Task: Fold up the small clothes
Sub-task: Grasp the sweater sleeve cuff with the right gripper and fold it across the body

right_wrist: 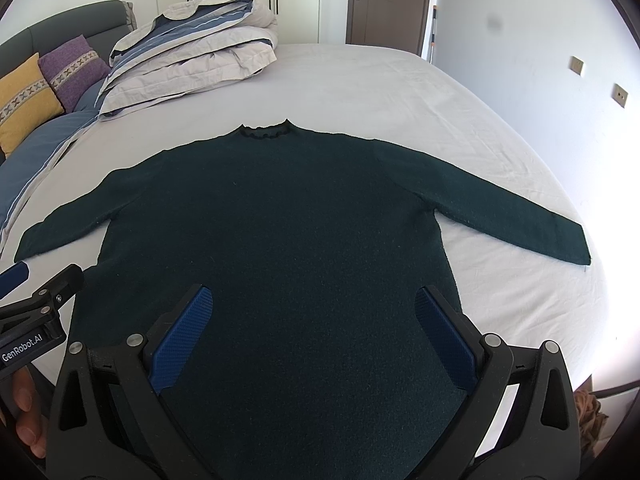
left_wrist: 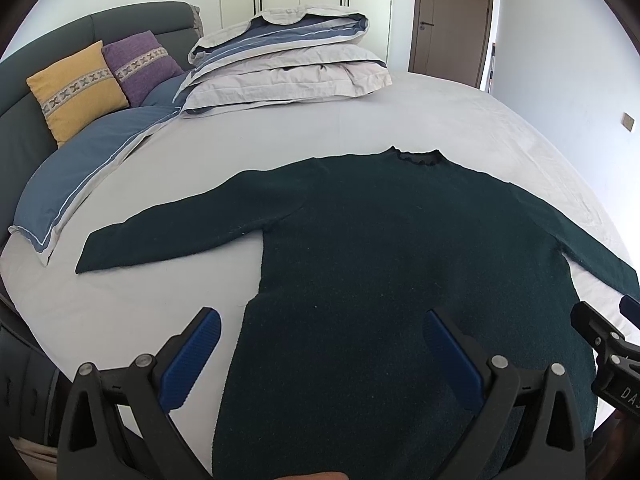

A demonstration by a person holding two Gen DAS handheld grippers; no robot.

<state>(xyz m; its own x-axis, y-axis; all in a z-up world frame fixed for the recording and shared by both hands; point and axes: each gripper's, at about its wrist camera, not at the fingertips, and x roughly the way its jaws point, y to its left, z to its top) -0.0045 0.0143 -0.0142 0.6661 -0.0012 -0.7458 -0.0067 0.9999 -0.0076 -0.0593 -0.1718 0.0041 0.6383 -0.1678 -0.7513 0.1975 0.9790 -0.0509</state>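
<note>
Left gripper [left_wrist: 320, 346] and right gripper [right_wrist: 314, 322] both stand wide open, blue pads [right_wrist: 182, 338] spread apart over the lower part of the sweater [right_wrist: 280, 220], gripping nothing. The dark green sweater lies flat on the bed [right_wrist: 380, 88], filling the frame's centre, collar toward the top, sleeves out to both sides. Fingers [right_wrist: 26, 420] show at lower left of the right view, behind the left gripper.

I am looking across a bed [right_wrist: 360, 80] in a pale sheet, daylight falling over it. Ahead of the fingers a folded duvet [left_wrist: 288, 64] is sitting; to their left, yellow [left_wrist: 76, 88] and purple [left_wrist: 140, 64] cushions are leaning on a grey headboard [left_wrist: 132, 24]. A brown door [left_wrist: 452, 20] is standing beyond.
</note>
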